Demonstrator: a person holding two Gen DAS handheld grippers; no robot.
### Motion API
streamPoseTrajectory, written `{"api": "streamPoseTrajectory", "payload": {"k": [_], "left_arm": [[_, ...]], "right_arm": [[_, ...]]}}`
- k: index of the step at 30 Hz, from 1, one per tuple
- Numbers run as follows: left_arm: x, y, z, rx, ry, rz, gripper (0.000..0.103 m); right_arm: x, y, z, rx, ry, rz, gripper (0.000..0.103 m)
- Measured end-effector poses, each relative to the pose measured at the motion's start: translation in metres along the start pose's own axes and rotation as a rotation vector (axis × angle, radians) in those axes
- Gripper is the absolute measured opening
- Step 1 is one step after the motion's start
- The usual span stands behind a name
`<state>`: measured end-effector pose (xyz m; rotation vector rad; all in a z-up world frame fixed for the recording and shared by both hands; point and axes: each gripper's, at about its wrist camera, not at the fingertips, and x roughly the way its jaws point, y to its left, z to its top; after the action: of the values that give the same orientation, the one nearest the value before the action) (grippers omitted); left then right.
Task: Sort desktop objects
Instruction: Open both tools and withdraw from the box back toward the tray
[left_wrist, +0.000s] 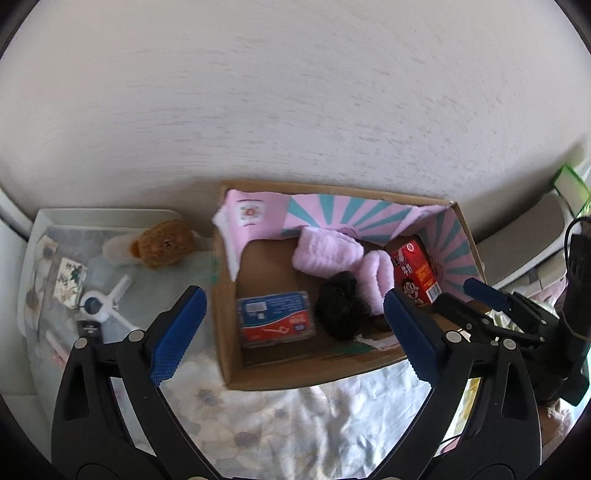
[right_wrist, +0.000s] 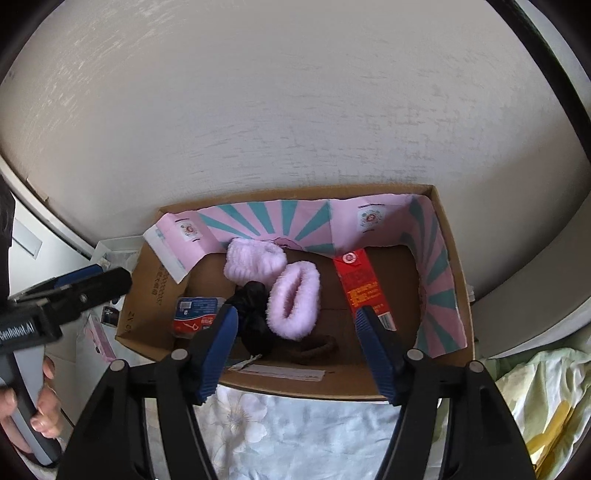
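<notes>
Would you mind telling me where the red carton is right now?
The red carton lies inside the cardboard box, right of the pink fluffy slippers in both views.

Cardboard box (right_wrist: 373, 387): plain brown outside; inner liner (right_wrist: 439, 266) pink with teal sunburst stripes and small round red-and-white emblems
Fluffy slippers (right_wrist: 293, 301): pale pink, ribbed pile
Bundle beside them (right_wrist: 255, 314): glossy black
Hair tie (right_wrist: 314, 349): dark brown
Flat case (left_wrist: 276, 319): blue upper half with white label, red lower half
Carton (left_wrist: 415, 275): red, white cartoon face, orange-yellow print, barcode strip
Plush toy (left_wrist: 164, 243): golden brown, cream patch to its left
Tray (left_wrist: 33, 236): white
Cloth under the box (right_wrist: 295, 435): pale blue-white with faint lilac flowers
Wall (left_wrist: 295, 92): off-white, streaked grey
Gripper pads (left_wrist: 177, 332): blue, dotted texture, on black frames
</notes>
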<state>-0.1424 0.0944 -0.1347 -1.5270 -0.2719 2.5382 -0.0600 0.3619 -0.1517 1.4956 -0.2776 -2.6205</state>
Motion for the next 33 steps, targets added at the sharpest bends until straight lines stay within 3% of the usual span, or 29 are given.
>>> {"api": "streamPoseTrajectory", "payload": {"k": [20, 33], "left_arm": [[-0.066, 0.074, -0.023, -0.02, -0.074, 0.022, 0.097], [-0.121, 0.189, -0.052, -0.165, -0.12, 0.118, 0.097]], "right_arm": [[-0.021, 0.085, -0.019, -0.065, -0.034, 0.0, 0.063], [-0.02, 0.163, -0.032, -0.151, -0.033, 0.029, 0.063]]}}
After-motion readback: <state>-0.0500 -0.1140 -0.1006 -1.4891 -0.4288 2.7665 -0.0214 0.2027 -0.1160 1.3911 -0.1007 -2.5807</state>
